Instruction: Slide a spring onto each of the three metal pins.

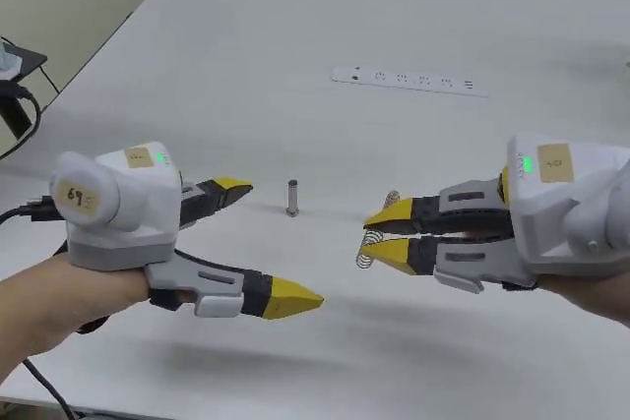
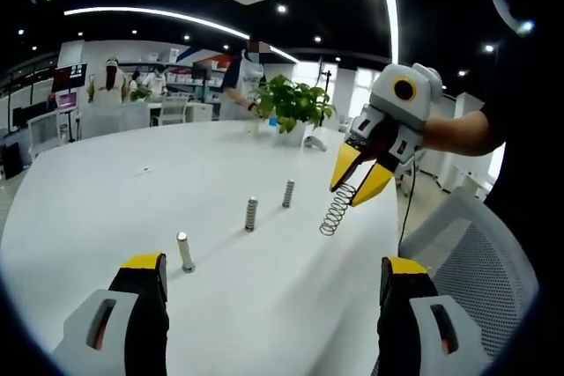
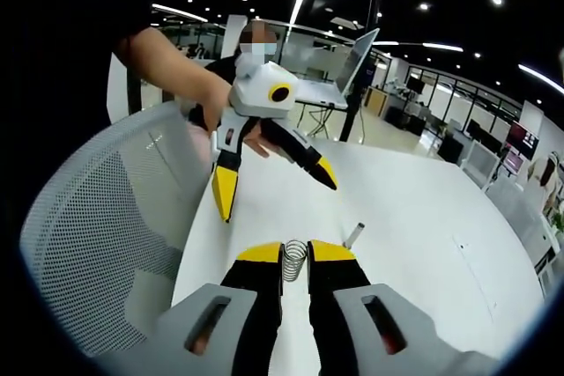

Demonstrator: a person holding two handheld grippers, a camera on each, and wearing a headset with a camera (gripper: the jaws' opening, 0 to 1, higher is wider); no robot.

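A coil spring (image 2: 336, 209) is clamped at its upper end between the closed jaws of the right gripper (image 1: 382, 234), and the rest hangs free past the yellow tips. The left gripper (image 1: 264, 241) is held wide open and empty above the white table (image 1: 295, 36). In the left gripper view two pins are seen already sleeved: a sprung pin (image 2: 251, 213) and a second sprung pin (image 2: 287, 193) farther off. One bare metal pin (image 1: 292, 198) is left, standing upright on the table between the two grippers. It lies to the left of the spring in the head view, and just ahead and slightly right of the jaws in the right gripper view. The spring's long axis is tilted with its lower end toward the table, while the pin's axis is vertical. Alignment over the pin top is judged to be needed next. The left gripper's tip is nearer the pin, but the spring is carried by the right.
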